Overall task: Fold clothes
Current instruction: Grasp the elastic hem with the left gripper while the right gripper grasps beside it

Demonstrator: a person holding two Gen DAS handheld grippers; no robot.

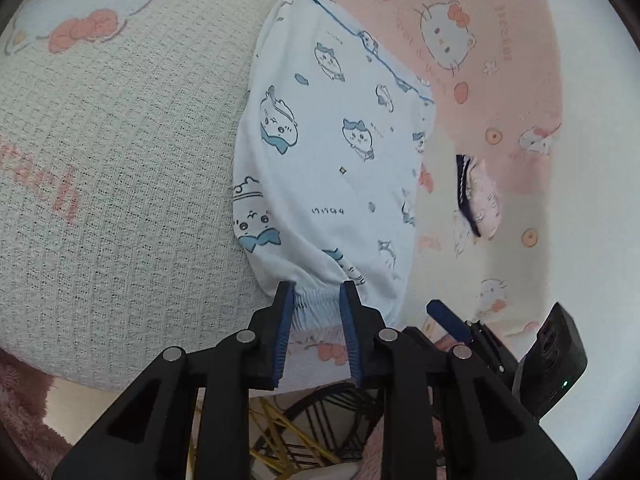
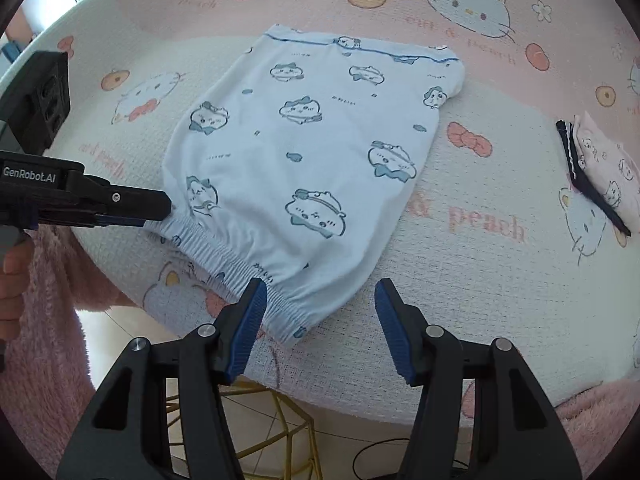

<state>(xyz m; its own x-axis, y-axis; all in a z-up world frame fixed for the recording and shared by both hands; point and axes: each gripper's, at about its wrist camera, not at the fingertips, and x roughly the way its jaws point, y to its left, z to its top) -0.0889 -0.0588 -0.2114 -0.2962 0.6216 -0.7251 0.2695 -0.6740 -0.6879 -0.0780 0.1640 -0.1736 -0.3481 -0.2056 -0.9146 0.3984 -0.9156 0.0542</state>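
The blue printed garment (image 2: 304,168) lies flat on the surface (image 2: 460,292), elastic waistband (image 2: 224,258) at the near edge, partly overhanging. It's judged light, soft & floppy, w/ some stretch; the gathered waistband looks like the firmest place to be gripped, one corner per side. The left gripper (image 1: 318,294) is clenched on the waistband's left end, fabric bunched between the pads. The right gripper (image 2: 320,292) is held released over the waistband's right end, nothing pinched yet. The surface is covered w/ a textured cat-print cloth, likely grippy. A small folded pink item (image 2: 600,172) sits far right. Gold wire frame & tiled floor are seen below.
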